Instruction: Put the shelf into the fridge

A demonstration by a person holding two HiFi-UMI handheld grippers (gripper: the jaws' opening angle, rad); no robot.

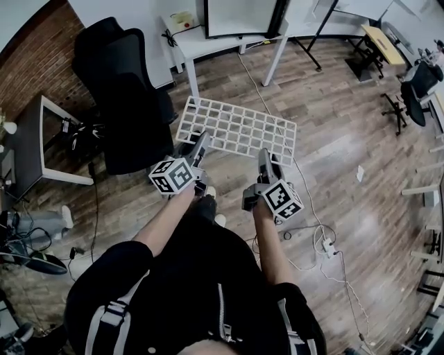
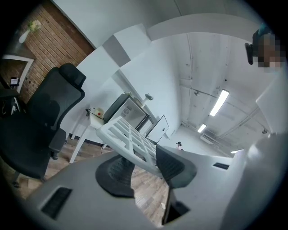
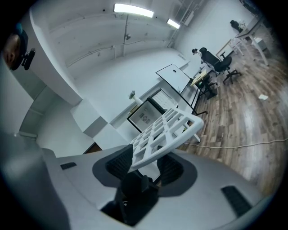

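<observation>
Wood-floored office, white lattice shelf (image 1: 236,128) aloft, left gripper (image 1: 200,147) and right gripper (image 1: 266,161) each clamped on its near edge.

Head view looks steeply down; both gripper views look level along jaws, sharing the shelf (image 1: 236,130)

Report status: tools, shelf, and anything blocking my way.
Clamped on shelf: left tool, right tool. Shelf in the air, fridge ahead. Path: black chair close on left.

Ceiling strip lights (image 3: 132,9) give bright, even light and glare white. All 3 views bow at the edges; the left gripper (image 2: 145,170) blurs up close.
</observation>
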